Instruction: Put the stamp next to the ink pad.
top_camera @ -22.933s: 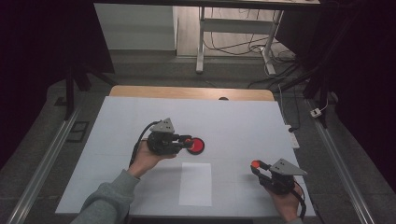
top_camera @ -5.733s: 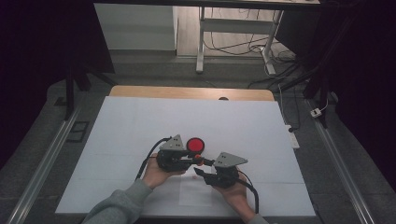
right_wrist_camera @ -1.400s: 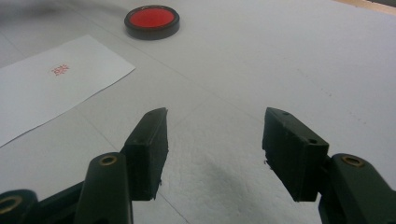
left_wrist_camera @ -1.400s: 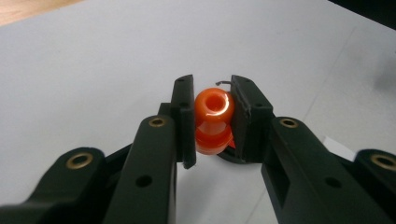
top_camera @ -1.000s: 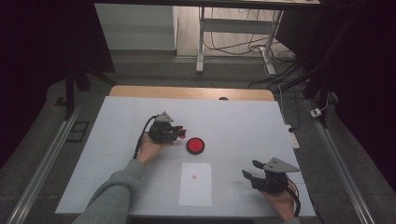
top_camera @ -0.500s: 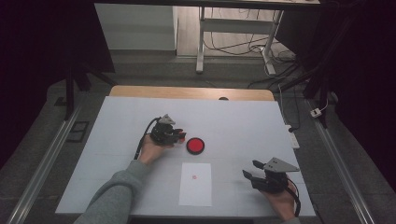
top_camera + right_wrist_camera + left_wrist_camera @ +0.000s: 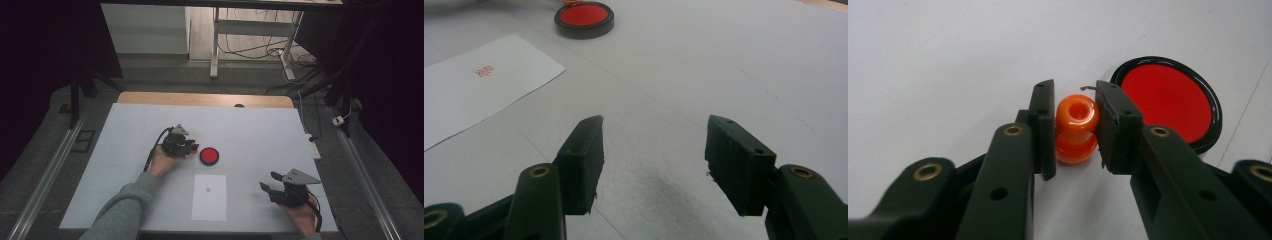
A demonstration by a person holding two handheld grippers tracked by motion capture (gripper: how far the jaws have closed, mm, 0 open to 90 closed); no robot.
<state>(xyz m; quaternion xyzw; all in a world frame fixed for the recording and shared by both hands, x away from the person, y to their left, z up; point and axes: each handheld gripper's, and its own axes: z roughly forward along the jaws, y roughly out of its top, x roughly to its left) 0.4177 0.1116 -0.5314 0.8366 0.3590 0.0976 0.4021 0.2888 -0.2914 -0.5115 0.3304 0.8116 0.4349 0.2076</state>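
My left gripper (image 7: 193, 148) rests left of the round red ink pad (image 7: 209, 156) in the high view. In the left gripper view its jaws are shut on a small orange knob-shaped stamp (image 7: 1076, 130), which stands upright on the white table, with the ink pad (image 7: 1168, 102) just beyond on the right. A white paper sheet (image 7: 209, 197) lies near the front edge and bears a small red mark (image 7: 208, 189). My right gripper (image 7: 267, 182) sits at the front right, open, with nothing between its jaws (image 7: 651, 132). The paper (image 7: 474, 85) and ink pad (image 7: 584, 16) lie ahead of it.
The white table top (image 7: 260, 130) has a wooden strip (image 7: 200, 99) along its far edge. Metal rails (image 7: 45, 175) run beside the table on both sides. A desk frame with cables (image 7: 250, 40) stands on the floor behind.
Several seconds ago both grippers met over the paper. Since then the right one has drawn back to the front right and the left sits by the ink pad. Over the last second almost nothing moved.
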